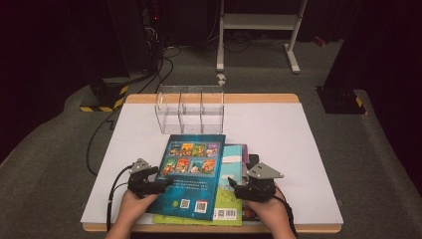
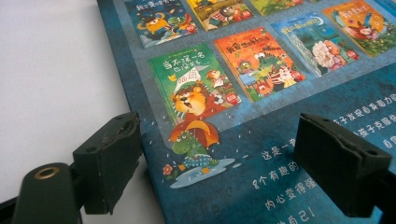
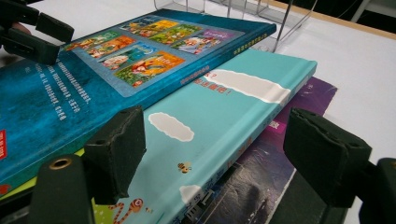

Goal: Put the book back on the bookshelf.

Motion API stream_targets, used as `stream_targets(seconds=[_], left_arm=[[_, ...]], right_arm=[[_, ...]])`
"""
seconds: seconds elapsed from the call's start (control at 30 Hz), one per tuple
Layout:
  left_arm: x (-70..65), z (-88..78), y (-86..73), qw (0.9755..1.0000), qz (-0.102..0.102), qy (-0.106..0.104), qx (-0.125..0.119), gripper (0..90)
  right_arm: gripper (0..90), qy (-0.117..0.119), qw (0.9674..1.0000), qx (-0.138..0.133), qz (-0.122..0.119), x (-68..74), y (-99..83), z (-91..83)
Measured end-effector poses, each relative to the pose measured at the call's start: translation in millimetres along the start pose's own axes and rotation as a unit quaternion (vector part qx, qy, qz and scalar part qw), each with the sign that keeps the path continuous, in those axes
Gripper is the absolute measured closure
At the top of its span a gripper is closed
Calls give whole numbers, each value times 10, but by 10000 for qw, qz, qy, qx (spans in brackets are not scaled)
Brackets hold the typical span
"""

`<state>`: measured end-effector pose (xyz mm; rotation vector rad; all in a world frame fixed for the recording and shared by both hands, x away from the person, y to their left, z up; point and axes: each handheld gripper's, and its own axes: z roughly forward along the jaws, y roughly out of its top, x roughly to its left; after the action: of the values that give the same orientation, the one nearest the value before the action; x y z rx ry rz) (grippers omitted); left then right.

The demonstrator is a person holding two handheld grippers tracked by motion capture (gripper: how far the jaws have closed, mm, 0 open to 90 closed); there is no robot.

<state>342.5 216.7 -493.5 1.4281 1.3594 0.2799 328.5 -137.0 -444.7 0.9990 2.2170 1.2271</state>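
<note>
A dark blue picture book (image 1: 191, 172) lies on top of a fanned stack near the table's front. Under it are a teal book (image 1: 235, 158), a purple book (image 1: 253, 160) and a green one (image 1: 199, 219). My left gripper (image 1: 166, 183) is at the blue book's left edge. In the left gripper view it (image 2: 219, 163) stands open, one jaw over the white table and the other over the blue cover (image 2: 261, 93). My right gripper (image 1: 233, 185) is at the stack's right side. It (image 3: 215, 158) is open above the teal book (image 3: 224, 121), beside the blue book (image 3: 93, 79).
A clear plastic rack (image 1: 190, 108) with three slots stands just behind the stack, its base also in the right gripper view (image 3: 261, 14). The white table (image 1: 278, 129) has a wooden rim. Dark floor, cables and a stand lie beyond it.
</note>
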Motion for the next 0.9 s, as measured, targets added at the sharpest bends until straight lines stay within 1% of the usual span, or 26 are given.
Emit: stream_targets(seconds=[0.13,0.27,0.3,0.53,0.6,0.67,0.77,0.83,0.9], left_arm=[[-2,0,-3,10000,0,1,1,153],[-6,-6,-7,10000,52,8,11,154],[-14,-3,-10,10000,34,10,-37,154],[-27,-7,-17,10000,68,15,-53,155],[-33,-11,-20,9999,103,-10,-29,155],[-50,-10,-26,10000,78,-29,-51,155],[-69,-14,-34,9999,147,-62,-33,156],[-84,-13,-41,9998,146,-81,-51,158],[-107,-16,-49,9998,190,-96,-42,159]], right_arm=[[208,5,10000,-1,28,-10,-6,4],[206,25,10000,-2,75,-6,-9,15],[206,25,10000,-17,68,-6,-8,16],[206,48,9999,-70,143,-4,-3,13],[208,70,9998,-61,163,-3,-4,18],[207,60,9998,-60,158,3,-6,19],[206,63,9998,-87,161,0,-4,16],[206,78,9997,-123,193,-2,-2,10],[208,93,9996,-138,210,1,3,6]])
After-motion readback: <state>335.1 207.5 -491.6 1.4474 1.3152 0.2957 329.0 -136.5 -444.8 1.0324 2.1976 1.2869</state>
